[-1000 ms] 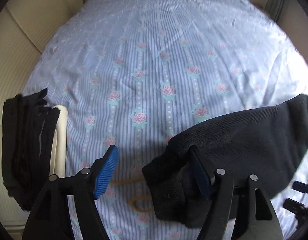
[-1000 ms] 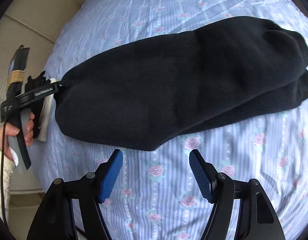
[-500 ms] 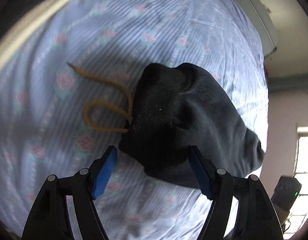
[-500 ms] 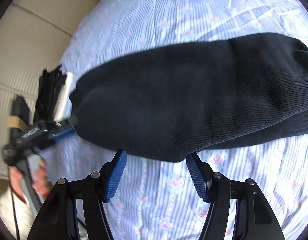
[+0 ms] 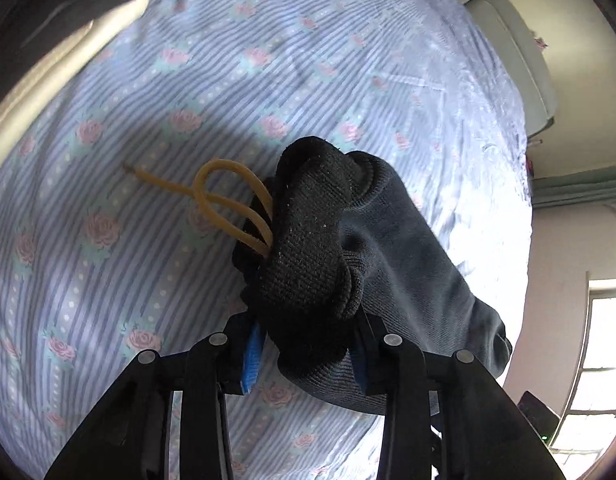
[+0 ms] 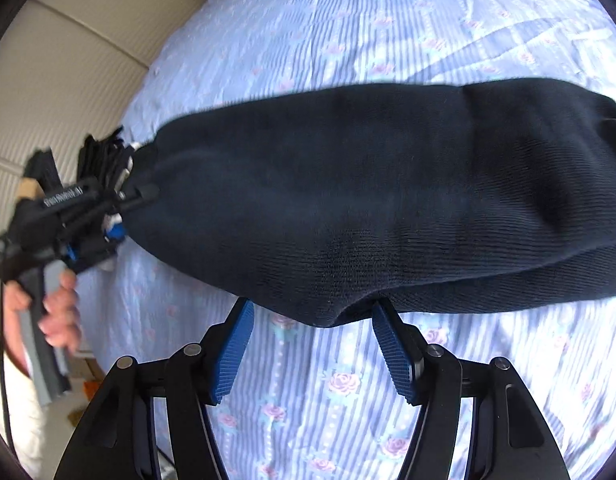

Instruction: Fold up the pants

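On the floral bedsheet (image 6: 348, 20): folded black pants (image 6: 388, 184) lie across it. Left gripper (image 5: 304, 354) clamped on waistband end, yellow drawstring (image 5: 228, 200) beside. Right gripper (image 6: 312, 348) spread apart at pants' near edge

Bed (image 6: 388, 20) in blue rose-striped sheet, folded black pants (image 6: 388, 184) lying across it

The black knit pants (image 6: 388, 184) lie folded into a long thick band across the middle of the frame on the bed, the ribbed waistband end (image 5: 312, 264) bunched at lower centre with a yellow drawstring (image 5: 224, 196) looping out leftward.
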